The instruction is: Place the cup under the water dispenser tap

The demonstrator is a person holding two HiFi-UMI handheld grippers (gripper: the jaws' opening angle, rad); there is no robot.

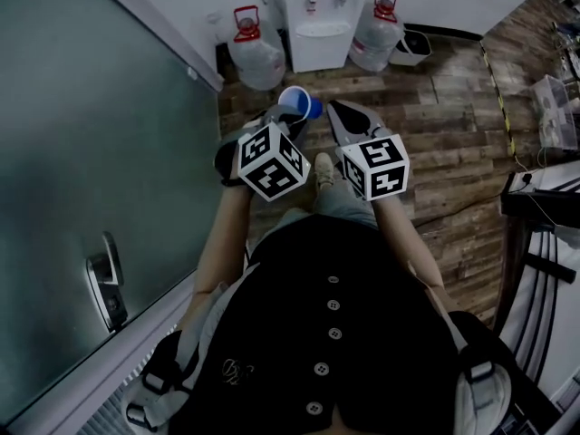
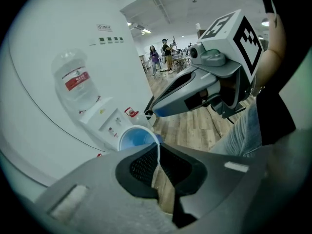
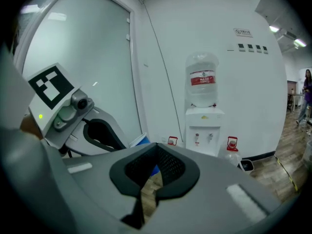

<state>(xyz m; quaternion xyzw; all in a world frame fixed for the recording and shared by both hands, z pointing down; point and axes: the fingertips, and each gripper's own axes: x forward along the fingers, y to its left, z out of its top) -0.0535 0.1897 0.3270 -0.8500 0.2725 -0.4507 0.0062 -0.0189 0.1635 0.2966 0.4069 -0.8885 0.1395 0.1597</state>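
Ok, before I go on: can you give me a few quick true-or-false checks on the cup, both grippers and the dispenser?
1. The left gripper is clamped on the wall of the blue cup. True.
2. The cup stands under the dispenser. False: it is in the left gripper, well short of the dispenser.
3. The right gripper carries a bottle. False: its jaws are together with nothing between them.
4. A water bottle sits on top of the dispenser. True.
5. Spare bottles stand on the floor on both sides of the dispenser. True.
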